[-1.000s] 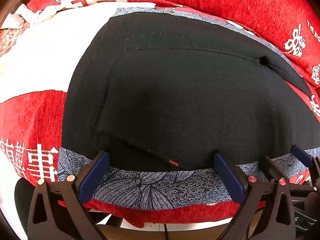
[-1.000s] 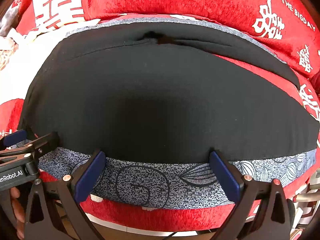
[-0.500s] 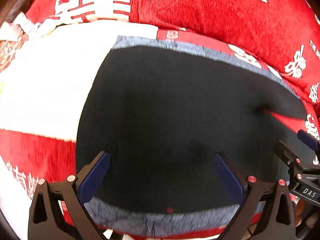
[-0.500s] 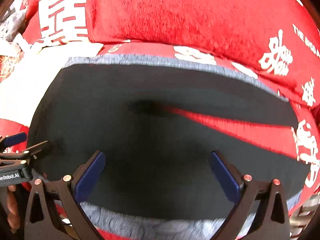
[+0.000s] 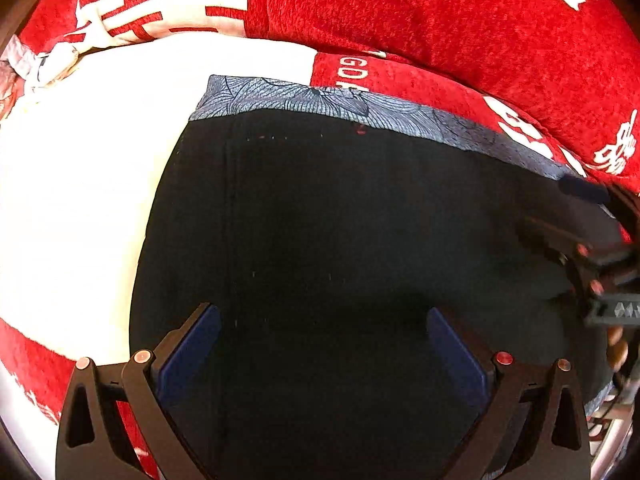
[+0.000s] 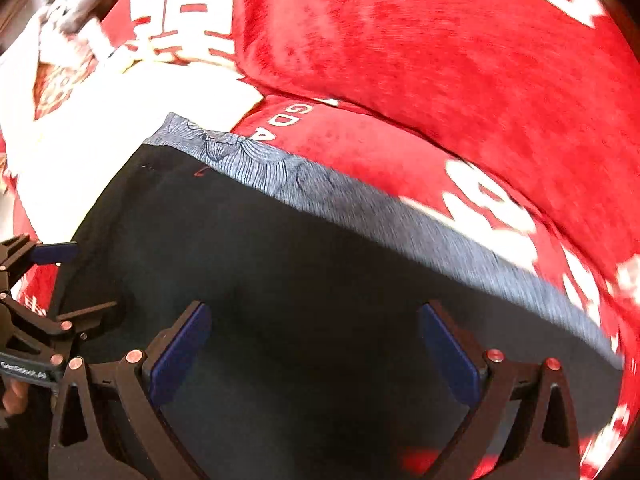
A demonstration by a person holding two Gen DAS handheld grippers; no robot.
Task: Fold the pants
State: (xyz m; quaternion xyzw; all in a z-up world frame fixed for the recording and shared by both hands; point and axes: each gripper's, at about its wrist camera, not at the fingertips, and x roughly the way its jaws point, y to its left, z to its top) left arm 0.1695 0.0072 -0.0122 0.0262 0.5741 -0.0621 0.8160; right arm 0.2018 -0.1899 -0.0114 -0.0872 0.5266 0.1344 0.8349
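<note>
Pants: I see the black pants point(image 5: 360, 240) lying flat on the red and white cover point(image 5: 80, 200). They fill the lower middle of both of my views.

Far edge of the pants: a grey patterned band point(image 5: 320, 100) runs along it. It lies just in front of the red cushion point(image 5: 440, 20).

Left gripper: my left gripper point(image 5: 324, 352) is over the near part of the pants. Its two blue pads point(image 5: 188, 348) stand wide apart, and black cloth shows in the gap between them. Nothing is pinched there. I cannot tell if the pads touch the cloth or are only above it.

Right gripper: my right gripper point(image 6: 316, 348) has its pads point(image 6: 180, 352) spread wide in the same way, over the black cloth nearer to the right side of the pants. It holds nothing.

Grippers relative to each other: in the left view, the right gripper point(image 5: 592, 260) shows at the right edge, blurred, over the right part of the pants. In the right view, the left gripper point(image 6: 52, 284) shows at the left edge, at the left border of the pants.

Cover: to the left of the pants it is white, to the right it is red with white letters point(image 6: 492, 208).

Right view: the far band and the cushion point(image 6: 440, 60) are blurred, so I cannot read fine detail there.
</note>
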